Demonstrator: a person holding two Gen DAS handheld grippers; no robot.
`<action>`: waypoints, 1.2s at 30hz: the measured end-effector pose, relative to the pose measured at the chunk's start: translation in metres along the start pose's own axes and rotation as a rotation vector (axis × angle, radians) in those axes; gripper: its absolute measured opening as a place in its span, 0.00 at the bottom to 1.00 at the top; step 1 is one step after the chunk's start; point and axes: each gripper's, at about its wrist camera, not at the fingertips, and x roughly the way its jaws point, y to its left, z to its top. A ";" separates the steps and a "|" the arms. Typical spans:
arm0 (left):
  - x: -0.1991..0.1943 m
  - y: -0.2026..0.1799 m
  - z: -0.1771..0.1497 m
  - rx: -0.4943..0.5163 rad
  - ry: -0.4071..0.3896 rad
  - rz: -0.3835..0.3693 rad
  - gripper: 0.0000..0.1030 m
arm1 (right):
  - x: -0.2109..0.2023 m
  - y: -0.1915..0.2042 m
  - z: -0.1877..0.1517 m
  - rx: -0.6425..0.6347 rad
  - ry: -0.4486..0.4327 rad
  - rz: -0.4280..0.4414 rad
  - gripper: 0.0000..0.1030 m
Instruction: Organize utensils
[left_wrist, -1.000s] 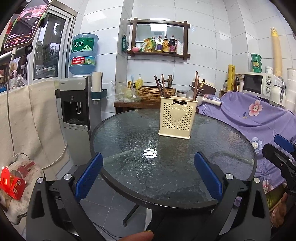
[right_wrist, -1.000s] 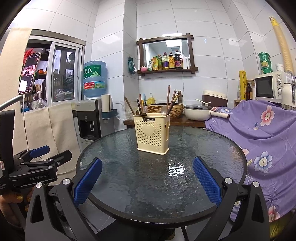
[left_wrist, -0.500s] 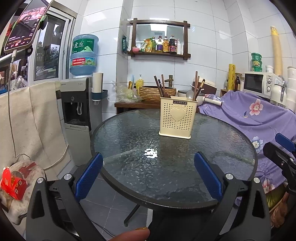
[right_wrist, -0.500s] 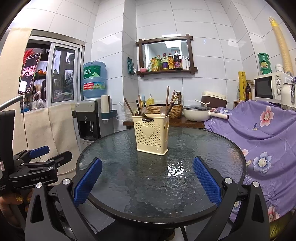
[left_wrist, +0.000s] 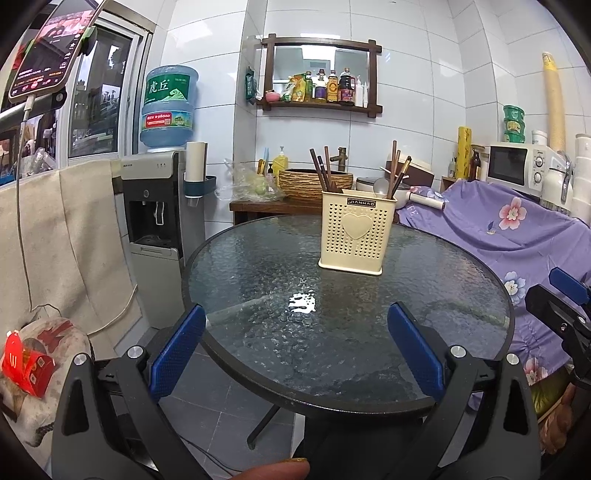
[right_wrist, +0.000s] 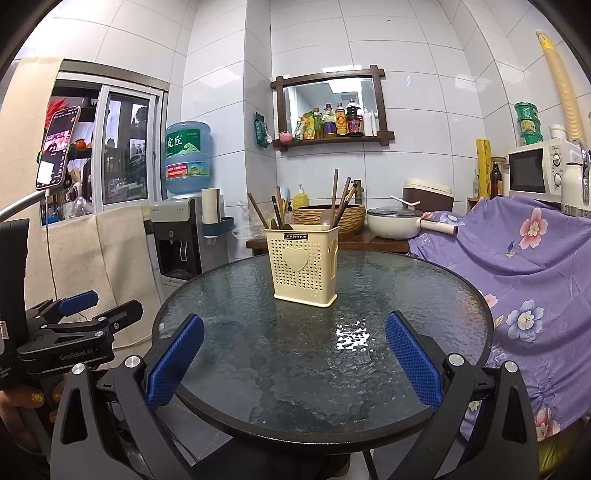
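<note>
A cream perforated utensil holder (left_wrist: 354, 233) (right_wrist: 303, 264) with a heart on its front stands upright on the far half of the round glass table (left_wrist: 258, 266) (right_wrist: 424, 295). Dark chopsticks (left_wrist: 320, 168) (right_wrist: 334, 195) and a spoon (left_wrist: 379, 185) (right_wrist: 325, 218) stick out of its top. My left gripper (left_wrist: 298, 350) hangs open over the table's near edge, nothing between its blue pads. My right gripper (right_wrist: 293, 358) is open too, empty, at the near rim. In the right wrist view the left gripper (right_wrist: 79, 314) shows at the far left, held by a hand.
A water dispenser (left_wrist: 159, 221) stands left of the table. A purple flowered cloth (left_wrist: 517, 236) covers furniture at the right, with a microwave (left_wrist: 517, 166) behind. A low wooden bench (left_wrist: 266, 206) with a woven basket and a pot (right_wrist: 395, 223) sits behind the table.
Both grippers stay open and empty. Both views have drifted very slightly; the holder has not moved on the table.
</note>
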 end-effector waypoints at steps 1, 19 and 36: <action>0.000 0.000 0.000 0.002 -0.001 0.002 0.94 | 0.000 -0.001 0.000 0.001 0.001 0.001 0.94; 0.004 -0.003 -0.002 0.039 0.013 0.022 0.94 | 0.004 0.001 -0.005 0.004 0.014 0.001 0.94; 0.011 -0.005 -0.003 0.045 0.050 0.053 0.94 | 0.012 -0.001 -0.012 0.019 0.051 -0.005 0.94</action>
